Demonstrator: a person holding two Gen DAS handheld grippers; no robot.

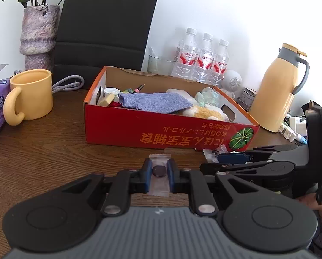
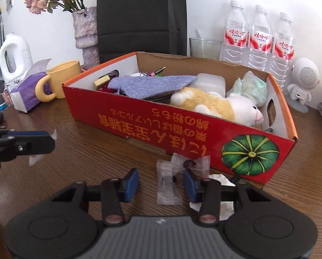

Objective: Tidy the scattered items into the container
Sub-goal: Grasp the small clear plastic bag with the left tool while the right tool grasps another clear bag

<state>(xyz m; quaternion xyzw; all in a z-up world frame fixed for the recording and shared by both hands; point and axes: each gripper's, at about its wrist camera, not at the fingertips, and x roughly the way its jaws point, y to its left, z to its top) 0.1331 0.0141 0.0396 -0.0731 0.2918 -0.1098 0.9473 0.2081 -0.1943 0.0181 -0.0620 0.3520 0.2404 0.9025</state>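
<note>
A: Left tool (image 1: 158, 176) first. Narrow gap, pads pinching a clear-wrapped sweet (image 1: 159, 171), dark round candy right between the blue pads. Held low over the worktop (image 1: 42, 155), short of the red box (image 1: 161, 129).

B: Why there? Looks like it's picked up and waiting to go over the front wall of the box, my read. Right tool (image 2: 161, 182)?

A: Half-open, not gripping. A second wrapped sweet (image 2: 167, 188) lies between the blue fingers (image 2: 131, 180), but there's space on both sides, so the pads aren't pressing yet. A third sweet (image 2: 194, 165) sits just beyond, touching the box's front wall.

B: So it's lined up around the wrapper for a grab.

A: Probably. Thin, crinkly wrapper, could slip.

B: View differences?

A: Right view shows white paper scraps (image 2: 221, 178) under the right finger and the toy sheep (image 2: 221, 108) in the box; left view barely shows those. Left view has the yellow jug (image 1: 275, 90), which is nearly cut off in the right. Box already holds a blue cloth (image 1: 154, 101) and pen (image 1: 139, 88).
</note>
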